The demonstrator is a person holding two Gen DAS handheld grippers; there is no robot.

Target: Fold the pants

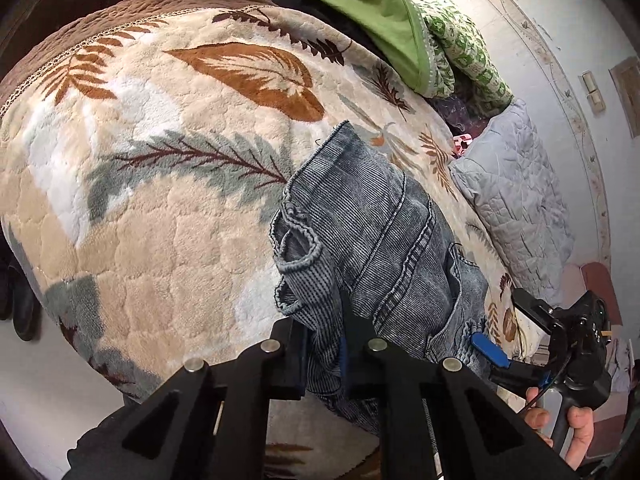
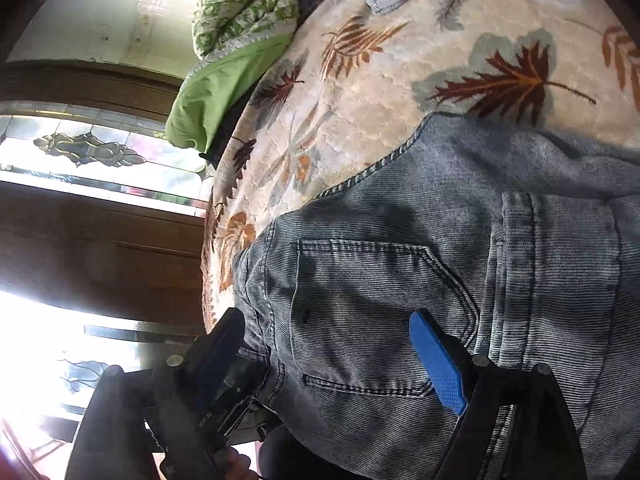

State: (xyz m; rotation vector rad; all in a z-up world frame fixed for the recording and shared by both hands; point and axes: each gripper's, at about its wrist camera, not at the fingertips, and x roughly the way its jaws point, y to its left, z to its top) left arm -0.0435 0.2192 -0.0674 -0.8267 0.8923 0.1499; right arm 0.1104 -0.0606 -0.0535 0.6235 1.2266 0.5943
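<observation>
Faded blue-grey corduroy pants lie folded on a leaf-patterned bed blanket. My left gripper is shut on the near edge of the pants, with fabric pinched between its black fingers. My right gripper shows in the left wrist view at the pants' right edge, its blue pad on the cloth. In the right wrist view the right gripper is open, its jaws wide apart over the back pocket of the pants; the blue pad rests on the denim.
A green cloth and a green-white patterned quilt are piled at the bed's far side. A grey quilted pillow lies to the right. A wooden door with stained glass stands beside the bed.
</observation>
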